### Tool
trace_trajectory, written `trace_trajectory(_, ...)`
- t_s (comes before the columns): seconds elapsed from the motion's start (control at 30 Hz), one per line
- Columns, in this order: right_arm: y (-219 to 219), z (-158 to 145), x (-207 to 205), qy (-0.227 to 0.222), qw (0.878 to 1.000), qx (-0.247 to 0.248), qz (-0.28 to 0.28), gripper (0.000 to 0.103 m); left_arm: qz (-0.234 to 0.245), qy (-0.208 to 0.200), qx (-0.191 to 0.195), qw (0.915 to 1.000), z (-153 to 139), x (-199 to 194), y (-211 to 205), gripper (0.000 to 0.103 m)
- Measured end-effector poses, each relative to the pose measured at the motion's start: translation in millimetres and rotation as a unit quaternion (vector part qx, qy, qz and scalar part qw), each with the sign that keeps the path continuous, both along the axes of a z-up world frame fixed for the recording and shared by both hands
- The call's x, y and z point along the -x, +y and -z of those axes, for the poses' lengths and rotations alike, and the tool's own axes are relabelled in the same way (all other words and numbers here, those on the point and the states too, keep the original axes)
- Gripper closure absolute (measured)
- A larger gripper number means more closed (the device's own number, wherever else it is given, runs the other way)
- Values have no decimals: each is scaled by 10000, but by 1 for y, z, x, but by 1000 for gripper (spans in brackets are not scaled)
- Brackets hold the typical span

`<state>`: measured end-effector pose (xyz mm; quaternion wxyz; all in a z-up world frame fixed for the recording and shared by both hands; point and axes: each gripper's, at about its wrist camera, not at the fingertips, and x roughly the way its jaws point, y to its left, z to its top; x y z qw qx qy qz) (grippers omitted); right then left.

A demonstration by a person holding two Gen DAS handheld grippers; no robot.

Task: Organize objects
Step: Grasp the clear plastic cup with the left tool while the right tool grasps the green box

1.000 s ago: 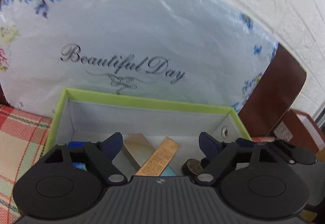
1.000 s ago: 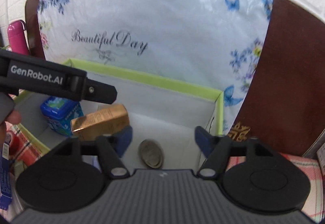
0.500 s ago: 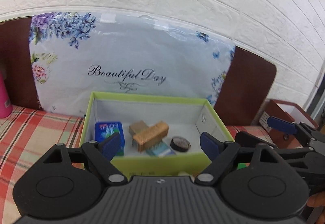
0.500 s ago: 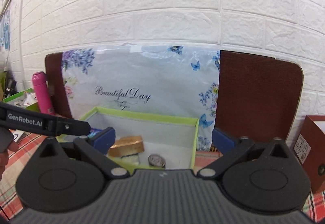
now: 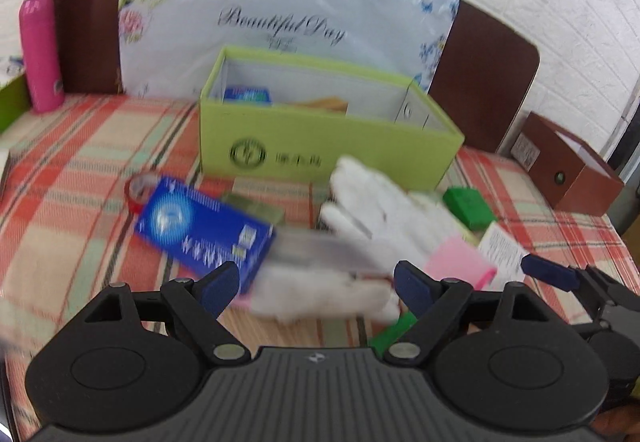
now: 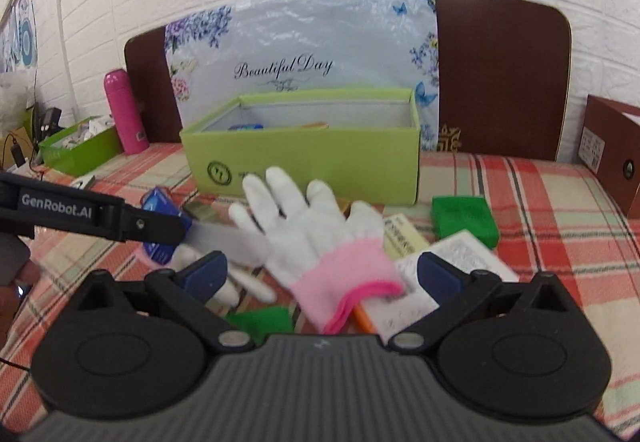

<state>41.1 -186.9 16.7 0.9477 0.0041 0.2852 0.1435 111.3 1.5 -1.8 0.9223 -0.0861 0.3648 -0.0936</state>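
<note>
Plaid-covered worktop (image 6: 540, 201): both grippers, left gripper (image 5: 316, 278) and right gripper (image 6: 320, 274), jaws wide and empty, hover near a white glove (image 6: 304, 226) lying before the green box (image 6: 320, 157); grasping it likely comes next.

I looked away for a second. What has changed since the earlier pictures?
Both grippers backed away from the green box and now hover, empty, over the white glove. The right gripper has just been opening; the left gripper stays open. The box's contents look unmoved.
</note>
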Motion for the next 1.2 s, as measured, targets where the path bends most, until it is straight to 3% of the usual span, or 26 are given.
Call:
trace_trajectory(0.3,35,40,41,217,9973,617,-343,0,-145,423,-138,9989,31,26,9,15)
trace_trajectory(0.57,39,48,38,356,9976,490,-347,0,-706,17,-453,9965,9,44,52,15)
trace_trajectory(0.77,33,50,37,467,9979,383,-251,0,-1881,-221,-856,9782,-5,40,116,15)
trace_trajectory(0.93,34,51,34,488,9978,374,-235,0,-2455,252,-842,9654,19,15,161,16)
trace_trajectory(0.97,36,50,34,453,9978,399,-262,0,-2450,344,-812,9655,23,12,165,21)
trace_trajectory(1.0,37,50,33,408,9978,423,-292,0,-2364,383,-778,9678,25,9,165,36)
trace_trajectory(1.07,38,49,29,288,9980,441,-361,1,-2040,469,-734,9751,30,7,156,47)
trace_trajectory(1.2,39,51,16,207,9975,452,-505,9,-1145,355,-781,9897,30,10,113,48)
